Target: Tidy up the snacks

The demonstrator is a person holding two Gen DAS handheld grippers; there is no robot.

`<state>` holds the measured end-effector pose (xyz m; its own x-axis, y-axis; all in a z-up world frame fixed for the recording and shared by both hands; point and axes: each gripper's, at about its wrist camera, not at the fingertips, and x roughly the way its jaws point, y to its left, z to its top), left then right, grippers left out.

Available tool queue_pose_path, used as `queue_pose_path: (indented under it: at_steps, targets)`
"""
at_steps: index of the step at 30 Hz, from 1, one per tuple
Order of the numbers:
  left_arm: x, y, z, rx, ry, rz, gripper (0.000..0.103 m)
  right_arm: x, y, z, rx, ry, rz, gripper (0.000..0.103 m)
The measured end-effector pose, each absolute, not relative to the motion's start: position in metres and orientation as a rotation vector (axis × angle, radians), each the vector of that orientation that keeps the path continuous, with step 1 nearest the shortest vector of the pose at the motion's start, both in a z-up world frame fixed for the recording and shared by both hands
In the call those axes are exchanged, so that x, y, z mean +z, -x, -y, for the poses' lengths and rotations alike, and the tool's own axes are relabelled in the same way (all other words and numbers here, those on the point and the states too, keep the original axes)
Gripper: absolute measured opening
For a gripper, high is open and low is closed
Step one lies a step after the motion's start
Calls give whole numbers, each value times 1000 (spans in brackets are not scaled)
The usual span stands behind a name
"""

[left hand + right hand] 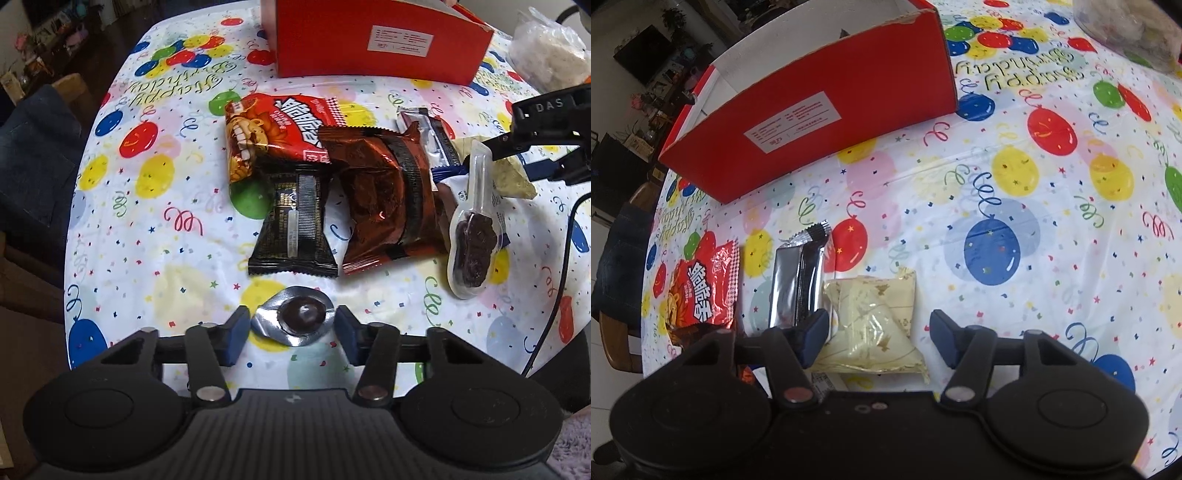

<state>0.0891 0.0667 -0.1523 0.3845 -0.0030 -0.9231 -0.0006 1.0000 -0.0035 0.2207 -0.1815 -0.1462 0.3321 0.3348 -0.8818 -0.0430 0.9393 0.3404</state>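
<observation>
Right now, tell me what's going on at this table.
A person holding two grippers is sorting snacks beside a red box. The left gripper brackets a small foil chocolate cup, pads at its edges. The right gripper straddles a cream packet, one finger touching, the other clear. Other packets are still on the tablecloth.

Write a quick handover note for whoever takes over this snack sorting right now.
Left tool: fingers bracket the small foil-wrapped chocolate, apparently just touching its foil; grip not confirmed.
Right tool: straddles the cream packet, left finger touching, right finger clear.
Red box sits behind the snacks, open-topped; inside not visible.
Red snack bag, brown bag, black packet and clear spoon-shaped pack lie in a heap on the tablecloth.
Left: everything in view.
</observation>
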Motion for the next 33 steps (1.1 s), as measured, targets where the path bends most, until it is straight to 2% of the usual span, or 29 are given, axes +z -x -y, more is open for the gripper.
queue_pose_path:
  at_steps: [1,3,8,20,33]
  targets:
    - [-152,-89,-66,-3,-1,-1175,48,-146,-220,181,252,-267,-1208,53]
    - [-152,-89,-65,-7,-5,-1170,47,-145,-219,179,257,-251,-1201,42]
    - [-152,-90,-67,-3,8,-1173,46,-142,-215,178,263,-225,-1175,38]
    - [-143,-91,-80,17,72,-1163,46,-131,-206,190,250,-277,-1141,36]
    - [-95,-107,-91,24,111,-1055,46,-92,-203,201,273,-307,-1043,36]
